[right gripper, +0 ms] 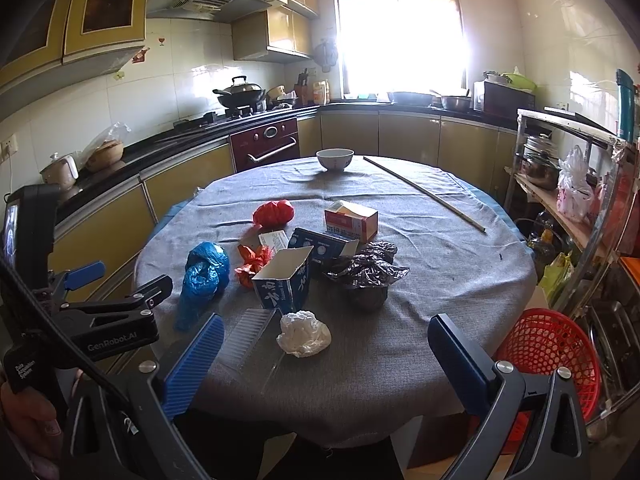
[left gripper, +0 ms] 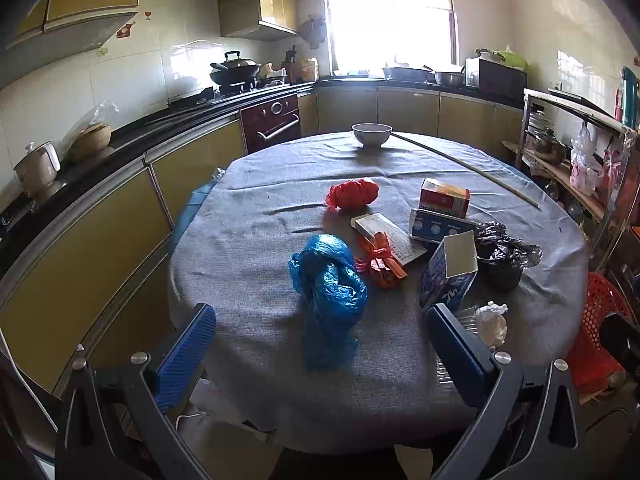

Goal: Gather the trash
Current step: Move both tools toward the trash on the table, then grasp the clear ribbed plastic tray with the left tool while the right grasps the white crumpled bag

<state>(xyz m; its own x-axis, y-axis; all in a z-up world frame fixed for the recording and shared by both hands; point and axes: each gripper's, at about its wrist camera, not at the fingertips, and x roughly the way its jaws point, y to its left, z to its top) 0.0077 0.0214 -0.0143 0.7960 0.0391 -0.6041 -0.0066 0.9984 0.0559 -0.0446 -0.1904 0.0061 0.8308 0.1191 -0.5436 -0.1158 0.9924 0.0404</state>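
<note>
Trash lies on a round table under a grey cloth [left gripper: 256,248]. My left gripper [left gripper: 320,340] is open, and a crumpled blue plastic bag [left gripper: 330,280] lies just ahead between its fingers, untouched. Beyond the bag are an orange wrapper [left gripper: 380,262], a red bag [left gripper: 354,193], flat boxes [left gripper: 440,200] and an open blue-and-white carton [left gripper: 450,272]. My right gripper [right gripper: 328,356] is also open, with a white paper wad [right gripper: 305,334] just ahead of it. A clear ribbed plastic tray [right gripper: 248,336] lies by its left finger. A small bin lined with a black bag [right gripper: 366,276] stands behind the carton [right gripper: 282,280].
A white bowl [left gripper: 371,134] and a long thin stick [left gripper: 464,166] lie at the table's far side. A red mesh basket [right gripper: 552,352] sits low on the right beside a cluttered shelf [right gripper: 560,184]. Counter cabinets [left gripper: 100,248] run along the left. The left gripper's black body [right gripper: 116,320] fills the right view's lower left.
</note>
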